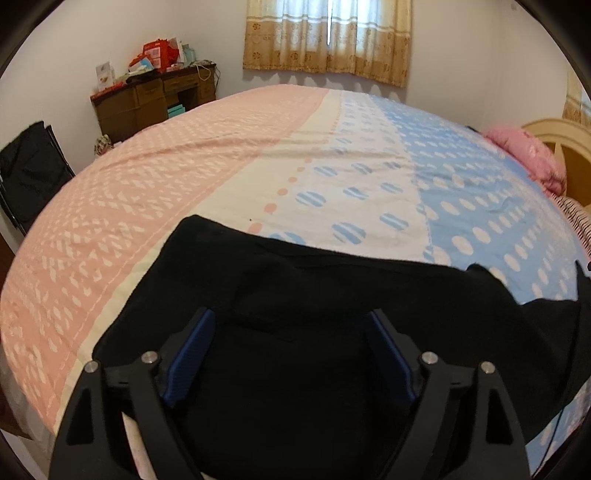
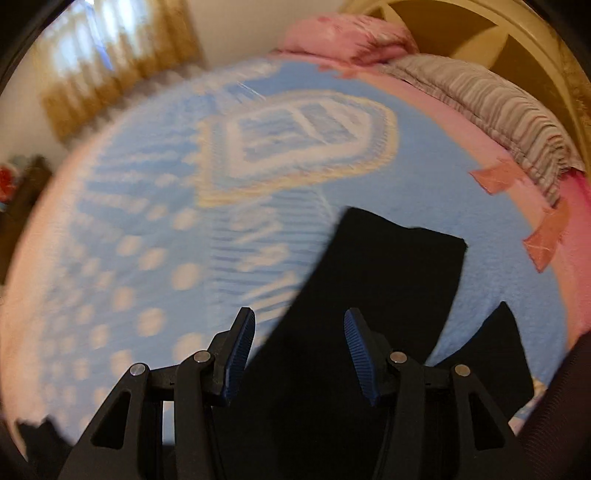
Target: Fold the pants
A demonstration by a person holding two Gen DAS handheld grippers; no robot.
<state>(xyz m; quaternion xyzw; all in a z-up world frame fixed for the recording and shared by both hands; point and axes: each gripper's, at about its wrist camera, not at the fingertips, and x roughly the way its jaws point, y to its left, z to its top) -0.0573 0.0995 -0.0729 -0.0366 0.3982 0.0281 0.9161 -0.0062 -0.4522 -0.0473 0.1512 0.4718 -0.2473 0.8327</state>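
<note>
Black pants (image 1: 295,295) lie flat on the bed near its front edge. In the left wrist view my left gripper (image 1: 291,325) is open, its blue pads apart over the wide waist part of the pants. In the right wrist view, which is blurred, a pant leg (image 2: 388,266) stretches away over the blue part of the cover, and a second black leg (image 2: 495,354) lies to the right. My right gripper (image 2: 299,325) is open over the near part of the leg, holding nothing.
The bed cover (image 1: 184,184) is pink, cream and blue with dots. A pink pillow (image 1: 528,155) and a striped blanket (image 2: 498,110) lie by the headboard (image 2: 480,33). A brown desk (image 1: 155,99) and a black chair (image 1: 29,170) stand beyond the bed's left side.
</note>
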